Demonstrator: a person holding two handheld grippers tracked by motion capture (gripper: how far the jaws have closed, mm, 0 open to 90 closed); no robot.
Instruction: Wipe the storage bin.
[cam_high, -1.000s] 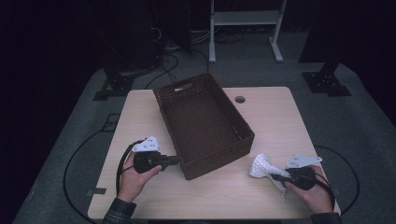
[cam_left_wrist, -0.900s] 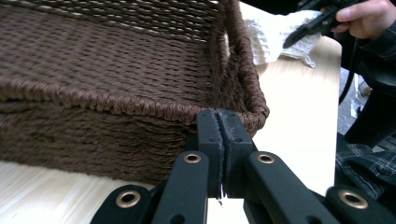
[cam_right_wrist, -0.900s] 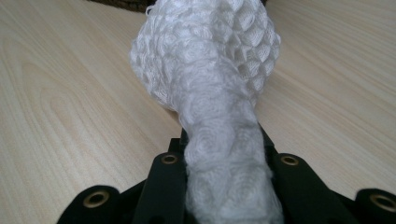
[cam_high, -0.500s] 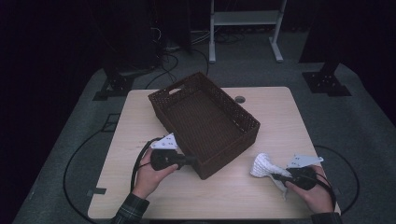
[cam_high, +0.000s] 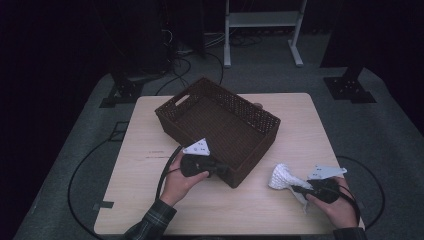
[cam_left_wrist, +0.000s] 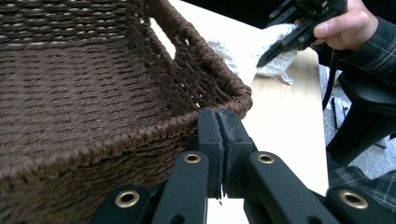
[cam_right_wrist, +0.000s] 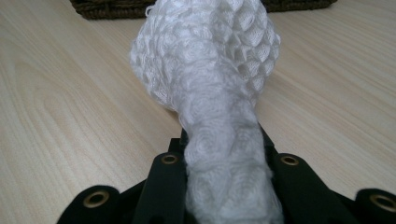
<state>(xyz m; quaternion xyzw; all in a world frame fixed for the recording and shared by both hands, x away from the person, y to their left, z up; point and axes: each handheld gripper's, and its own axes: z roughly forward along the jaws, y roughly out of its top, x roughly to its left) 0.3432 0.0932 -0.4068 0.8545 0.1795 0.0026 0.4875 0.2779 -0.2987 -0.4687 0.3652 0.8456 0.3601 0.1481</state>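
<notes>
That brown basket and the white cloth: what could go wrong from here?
The left gripper is shut against the woven basket at its near corner, so a push there could skew it or send it toward the table edge. The right gripper pinches only one end of the white cloth; the loose bunch might slip free or snag the rim.

The left gripper (cam_high: 225, 170) has moved right, and the dark brown woven rectangular basket (cam_high: 220, 125) has swung with it, its near corner shifting right.
</notes>
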